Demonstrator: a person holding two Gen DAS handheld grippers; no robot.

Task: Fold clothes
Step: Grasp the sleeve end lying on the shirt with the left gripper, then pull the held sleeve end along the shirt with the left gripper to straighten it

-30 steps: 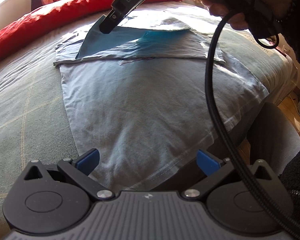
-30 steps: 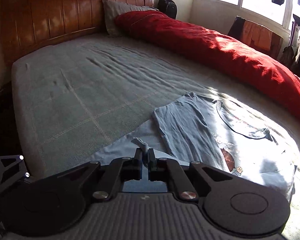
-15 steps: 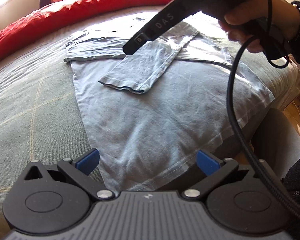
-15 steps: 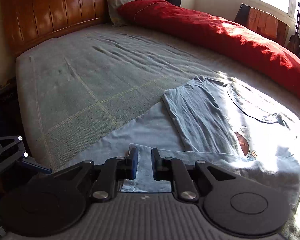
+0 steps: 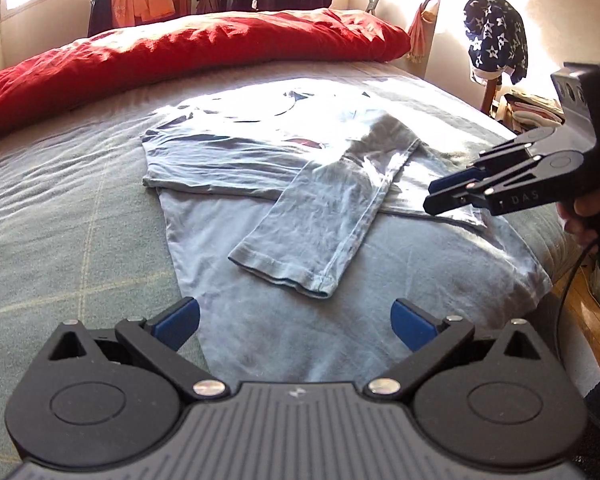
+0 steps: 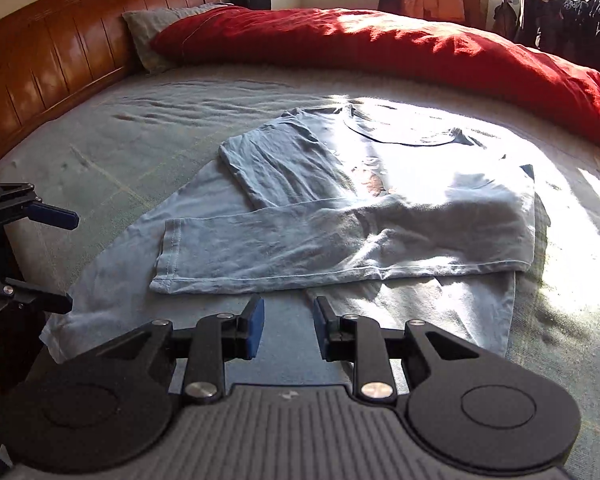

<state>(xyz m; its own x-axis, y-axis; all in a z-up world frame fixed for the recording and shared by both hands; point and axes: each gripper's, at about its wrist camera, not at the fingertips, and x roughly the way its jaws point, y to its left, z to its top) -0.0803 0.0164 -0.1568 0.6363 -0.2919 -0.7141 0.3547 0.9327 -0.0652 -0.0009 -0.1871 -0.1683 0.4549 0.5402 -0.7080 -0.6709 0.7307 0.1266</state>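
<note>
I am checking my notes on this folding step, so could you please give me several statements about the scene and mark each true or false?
1. The light blue long-sleeved shirt lies on the bed. True.
2. One sleeve lies folded across the shirt. True.
3. The right gripper clamps the sleeve. False: its jaws are opening, nothing between them.
4. The red duvet covers the shirt. False: it lies beyond it.
5. The left gripper holds nothing. True.

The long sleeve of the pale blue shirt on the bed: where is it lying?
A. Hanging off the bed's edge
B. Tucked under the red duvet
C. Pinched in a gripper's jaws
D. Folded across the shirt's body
D: the long sleeve lies flat across the shirt, untouched by either gripper.
</note>
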